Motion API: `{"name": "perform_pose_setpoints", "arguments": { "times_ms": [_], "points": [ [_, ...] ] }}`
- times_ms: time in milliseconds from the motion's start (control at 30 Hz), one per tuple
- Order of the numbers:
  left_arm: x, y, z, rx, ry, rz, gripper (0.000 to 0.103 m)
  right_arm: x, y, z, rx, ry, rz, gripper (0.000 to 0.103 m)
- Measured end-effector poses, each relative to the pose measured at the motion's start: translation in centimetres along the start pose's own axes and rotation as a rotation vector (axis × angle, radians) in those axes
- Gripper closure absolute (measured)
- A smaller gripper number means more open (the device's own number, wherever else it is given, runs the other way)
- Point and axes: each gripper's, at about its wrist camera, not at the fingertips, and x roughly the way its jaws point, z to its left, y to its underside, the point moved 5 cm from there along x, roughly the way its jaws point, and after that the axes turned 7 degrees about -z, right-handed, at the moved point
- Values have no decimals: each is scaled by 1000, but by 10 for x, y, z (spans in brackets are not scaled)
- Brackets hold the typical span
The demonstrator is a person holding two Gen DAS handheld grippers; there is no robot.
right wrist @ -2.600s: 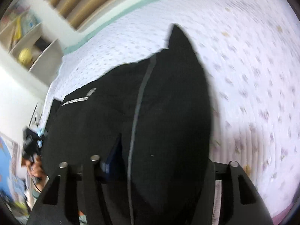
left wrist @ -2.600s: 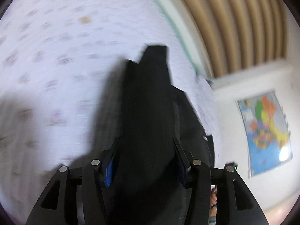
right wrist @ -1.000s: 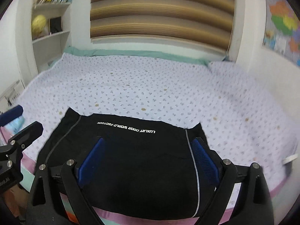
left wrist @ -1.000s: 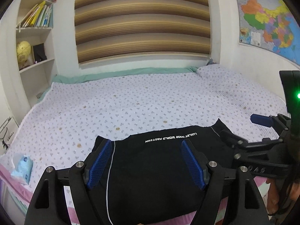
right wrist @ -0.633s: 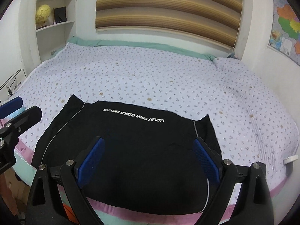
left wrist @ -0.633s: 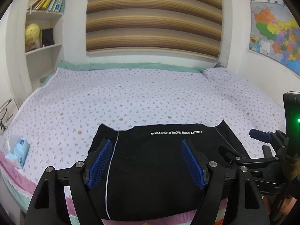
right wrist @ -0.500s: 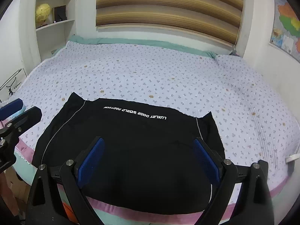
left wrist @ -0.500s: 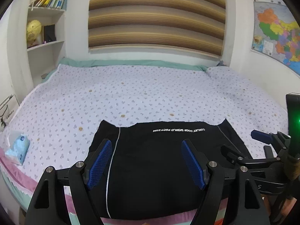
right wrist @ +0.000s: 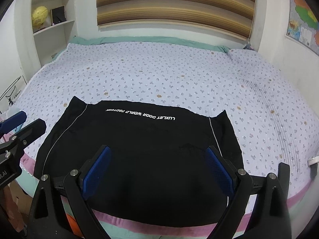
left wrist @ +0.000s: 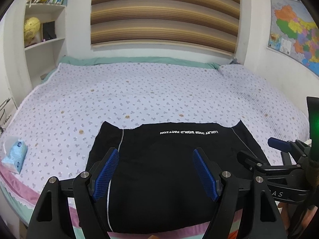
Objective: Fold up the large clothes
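Black garment [right wrist: 139, 155] released, now flat at near edge of bed [right wrist: 179, 75]. Left gripper [left wrist: 155, 171] and right gripper [right wrist: 157, 167] both wide, empty, withdrawn above it. Fold appears set.

White walls, striped blind [left wrist: 163, 14], shelves [left wrist: 45, 16], wall map [left wrist: 293, 39].

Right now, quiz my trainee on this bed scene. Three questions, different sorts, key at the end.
1. True or false: the left claw grips the folded black garment with white lettering.
2. Which lies on the floral lilac bedspread at its left edge? A) blue tissue pack B) red mug
3. Fill in: the right claw has its jaws ____.

Key: 1 false, both claws are open above it; 2 A; 3 open.
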Motion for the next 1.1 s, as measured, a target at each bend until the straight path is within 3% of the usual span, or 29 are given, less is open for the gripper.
{"name": "perform_pose_setpoints", "arguments": {
  "times_ms": [1100],
  "points": [
    [8, 5, 1, -7, -12, 24, 25, 9, 4, 1, 10, -13, 31, 7]
  ]
}}
